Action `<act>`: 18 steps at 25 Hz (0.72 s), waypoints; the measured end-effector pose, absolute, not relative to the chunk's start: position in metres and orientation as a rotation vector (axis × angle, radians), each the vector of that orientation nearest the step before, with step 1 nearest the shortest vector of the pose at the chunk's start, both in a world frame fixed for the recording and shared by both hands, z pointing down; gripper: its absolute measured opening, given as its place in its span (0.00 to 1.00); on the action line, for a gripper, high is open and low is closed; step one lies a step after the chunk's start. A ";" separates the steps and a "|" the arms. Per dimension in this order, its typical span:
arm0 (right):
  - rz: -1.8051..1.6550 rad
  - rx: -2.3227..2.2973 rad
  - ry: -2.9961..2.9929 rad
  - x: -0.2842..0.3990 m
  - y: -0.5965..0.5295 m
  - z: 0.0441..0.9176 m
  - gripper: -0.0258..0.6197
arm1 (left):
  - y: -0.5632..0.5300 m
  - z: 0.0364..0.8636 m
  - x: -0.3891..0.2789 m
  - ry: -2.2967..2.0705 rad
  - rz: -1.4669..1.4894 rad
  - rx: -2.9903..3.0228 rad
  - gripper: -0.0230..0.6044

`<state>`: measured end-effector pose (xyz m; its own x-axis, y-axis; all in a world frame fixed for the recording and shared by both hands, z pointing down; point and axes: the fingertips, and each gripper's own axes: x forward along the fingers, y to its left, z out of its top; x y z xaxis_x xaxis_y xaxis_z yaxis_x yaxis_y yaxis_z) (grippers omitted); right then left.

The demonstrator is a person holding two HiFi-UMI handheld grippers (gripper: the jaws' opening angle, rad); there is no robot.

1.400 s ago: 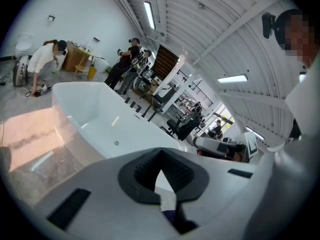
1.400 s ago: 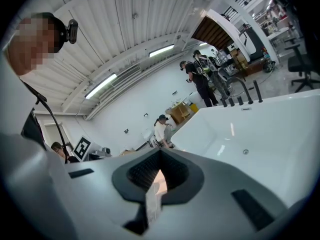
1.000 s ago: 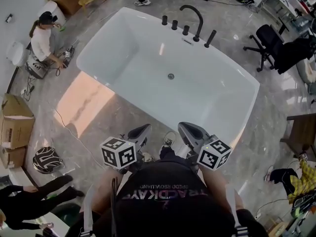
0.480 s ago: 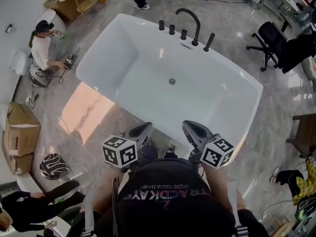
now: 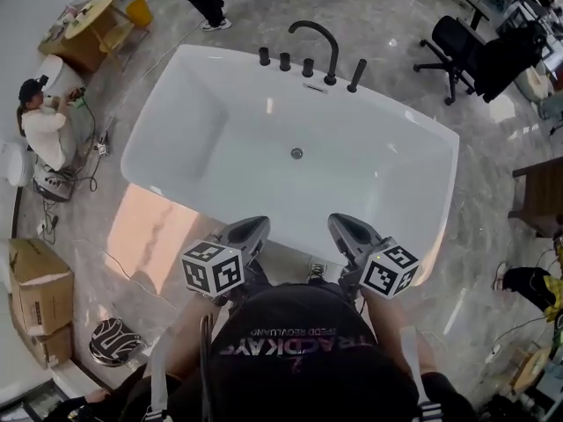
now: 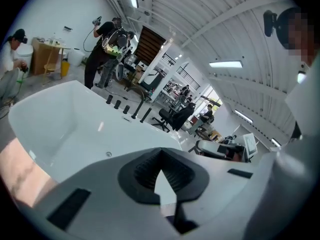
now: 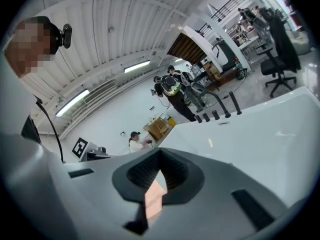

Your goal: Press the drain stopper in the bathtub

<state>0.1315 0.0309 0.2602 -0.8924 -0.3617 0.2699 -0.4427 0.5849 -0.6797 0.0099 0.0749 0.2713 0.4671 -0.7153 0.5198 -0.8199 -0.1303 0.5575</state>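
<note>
The white bathtub [image 5: 176, 161] lies ahead of me in the head view, and its small round metal drain stopper [image 5: 296, 153] sits in the middle of the tub floor. My left gripper [image 5: 249, 230] and right gripper [image 5: 345, 229] are held close to my body, just at the tub's near rim and well short of the stopper. Both are shut with nothing between the jaws. In the left gripper view the left gripper [image 6: 160, 156] points across the tub, where the stopper [image 6: 108, 154] shows as a small dot. The right gripper [image 7: 160, 158] points over the tub's rim [image 7: 260, 114].
A black arched faucet [image 5: 318, 39] with several black knobs stands on the tub's far rim. A black office chair [image 5: 457, 47] is at the far right. A person [image 5: 42, 130] crouches on the floor at the left, and cardboard boxes [image 5: 40, 297] lie at the near left.
The view has closed in on the tub, whose near rim now lies right at the gripper tips. Both grippers stay shut and in the same place against my body.
</note>
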 end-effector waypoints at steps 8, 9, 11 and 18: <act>1.239 0.939 -2.650 0.078 0.025 0.259 0.06 | 0.050 0.281 -0.054 -1.135 0.234 1.951 0.04; 1.240 0.956 -2.643 0.070 0.026 0.259 0.06 | 0.048 0.283 -0.061 -1.119 0.239 1.955 0.04; 1.243 0.990 -2.629 0.057 0.027 0.259 0.06 | 0.046 0.286 -0.073 -1.084 0.251 1.965 0.04; 1.252 1.078 -2.582 0.035 0.029 0.264 0.06 | 0.045 0.302 -0.090 -0.990 0.291 1.983 0.04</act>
